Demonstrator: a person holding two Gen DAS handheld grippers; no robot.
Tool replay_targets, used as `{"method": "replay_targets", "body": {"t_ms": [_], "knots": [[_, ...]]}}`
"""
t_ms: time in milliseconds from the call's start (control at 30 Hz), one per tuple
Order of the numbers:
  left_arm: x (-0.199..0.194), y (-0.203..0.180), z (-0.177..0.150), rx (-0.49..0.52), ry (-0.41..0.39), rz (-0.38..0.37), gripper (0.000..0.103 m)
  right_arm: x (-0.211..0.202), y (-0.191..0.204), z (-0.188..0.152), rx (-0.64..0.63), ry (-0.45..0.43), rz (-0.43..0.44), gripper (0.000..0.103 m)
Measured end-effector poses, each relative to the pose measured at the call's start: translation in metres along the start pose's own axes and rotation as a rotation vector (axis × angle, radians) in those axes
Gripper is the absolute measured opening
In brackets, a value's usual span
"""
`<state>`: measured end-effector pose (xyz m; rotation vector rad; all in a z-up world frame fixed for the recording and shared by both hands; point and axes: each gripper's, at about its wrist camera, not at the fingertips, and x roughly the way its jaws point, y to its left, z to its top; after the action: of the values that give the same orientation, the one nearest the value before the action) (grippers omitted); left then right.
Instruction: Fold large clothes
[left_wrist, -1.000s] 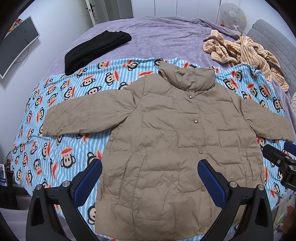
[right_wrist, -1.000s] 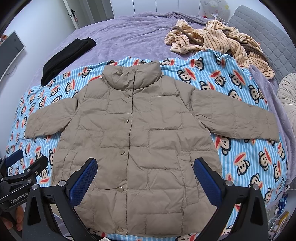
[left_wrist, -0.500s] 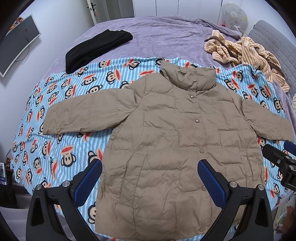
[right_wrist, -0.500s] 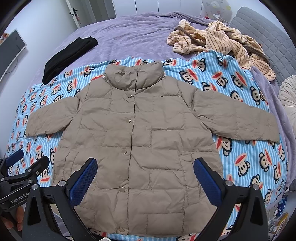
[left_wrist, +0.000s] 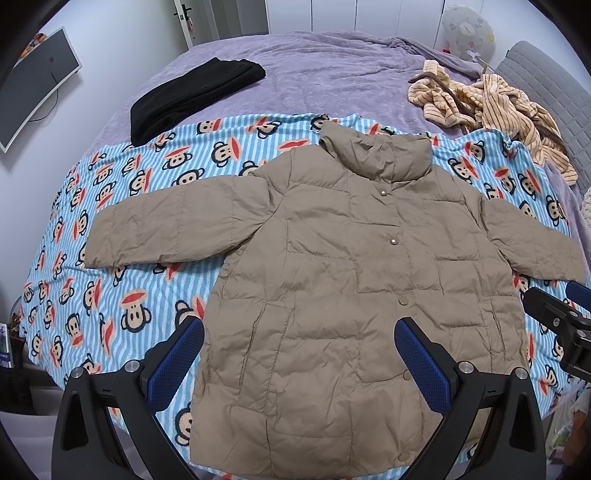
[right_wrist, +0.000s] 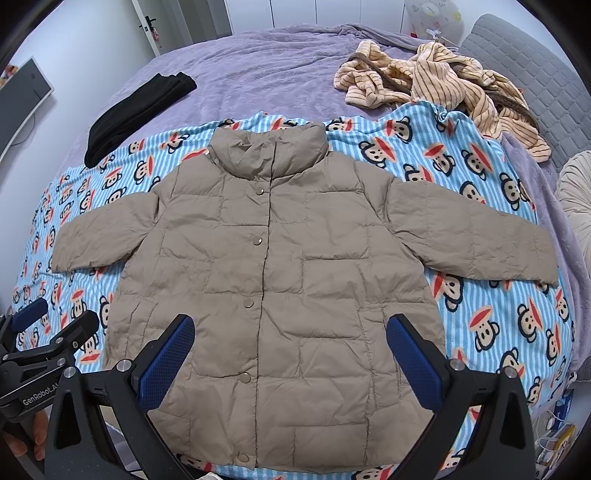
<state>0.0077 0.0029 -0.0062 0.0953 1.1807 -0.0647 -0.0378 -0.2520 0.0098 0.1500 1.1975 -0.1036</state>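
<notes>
Left wrist view showed one tan puffy coat lying flat and snapped up on one striped monkey blanket, spread on a purple bed. Both sleeves stuck straight out to the sides. The left tongs were wide apart above the coat's bottom part and held nothing. The tip of the right tongs poked in at the right edge, near the sleeve end. One black folded cloth and one striped tan robe lay far back on the bed, well away from the coat. Blanket showed bare on the coat's left.

Right wrist view showed the same one coat, with its bottom edge near the bed's front edge. The right tongs were wide apart too, clamping nothing. The left tongs sat at the left edge. Bare blanket lay on the right, under the sleeve.
</notes>
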Motion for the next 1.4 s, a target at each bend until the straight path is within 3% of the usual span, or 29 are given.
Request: {"method": "replay_targets", "body": {"t_ms": [800,1100,1200,1267,1400], "knots": [[0.008,0.010,0.002,-0.024,0.031,-0.046,0.103,0.002,0.002,0.000,0.002,0.008,-0.004,0.103],[0.025,0.033,-0.006,-0.035,0.065,-0.049,0.103,0.018,0.015,0.001,0.008,0.051,-0.005,0.103],[0.041,0.051,-0.011,-0.053,0.117,-0.076,0.103,0.030,0.022,0.001,0.024,0.081,0.010,0.103],[0.051,0.066,-0.014,-0.076,0.140,-0.095,0.103,0.039,0.026,-0.001,0.053,0.101,0.069,0.103],[0.071,0.103,-0.016,-0.141,0.135,-0.114,0.103,0.053,0.045,0.000,0.081,0.117,0.151,0.103]]}}
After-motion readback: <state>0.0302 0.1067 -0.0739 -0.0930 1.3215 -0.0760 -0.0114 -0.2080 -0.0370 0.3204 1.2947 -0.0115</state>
